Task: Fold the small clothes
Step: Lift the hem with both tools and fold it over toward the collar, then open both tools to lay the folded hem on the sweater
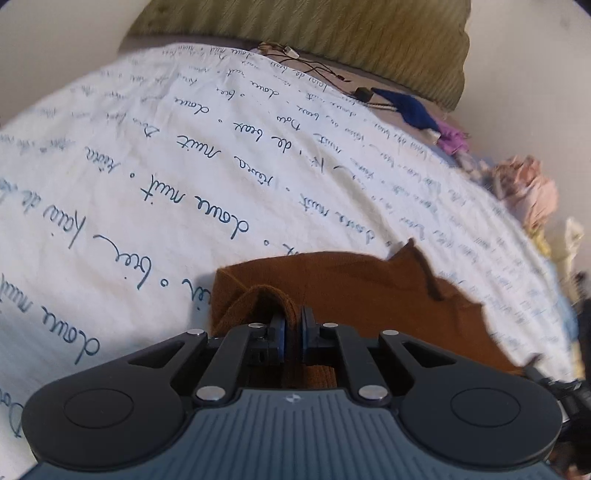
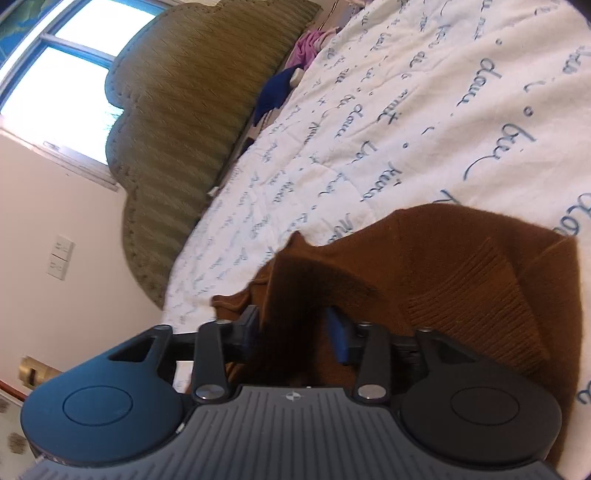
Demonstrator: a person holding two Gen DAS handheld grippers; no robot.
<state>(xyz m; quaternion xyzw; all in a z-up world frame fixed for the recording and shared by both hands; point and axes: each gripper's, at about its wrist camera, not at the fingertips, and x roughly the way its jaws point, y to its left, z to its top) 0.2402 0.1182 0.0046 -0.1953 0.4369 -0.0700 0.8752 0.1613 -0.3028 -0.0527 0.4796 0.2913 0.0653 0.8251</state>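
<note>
A brown knit garment point(image 1: 351, 291) lies crumpled on the white bedcover with blue script point(image 1: 147, 166). My left gripper point(image 1: 291, 330) is shut on a raised fold of it, and the cloth is pinched between the blue pads. In the right wrist view the same brown garment point(image 2: 443, 266) spreads over the bedcover point(image 2: 406, 92). My right gripper point(image 2: 293, 328) is tilted on its side over the garment's edge. Its jaws stand apart, with a dark fold of the knit lying loosely in the gap.
An olive padded headboard point(image 1: 332, 33) runs along the far side of the bed. Beside it lie thin cables point(image 1: 314, 68), a blue cloth point(image 1: 410, 109), a purple cloth point(image 1: 452, 136) and a pink pile of clothes point(image 1: 532, 188). A window point(image 2: 55, 85) and a wall switch point(image 2: 59, 258) show at left.
</note>
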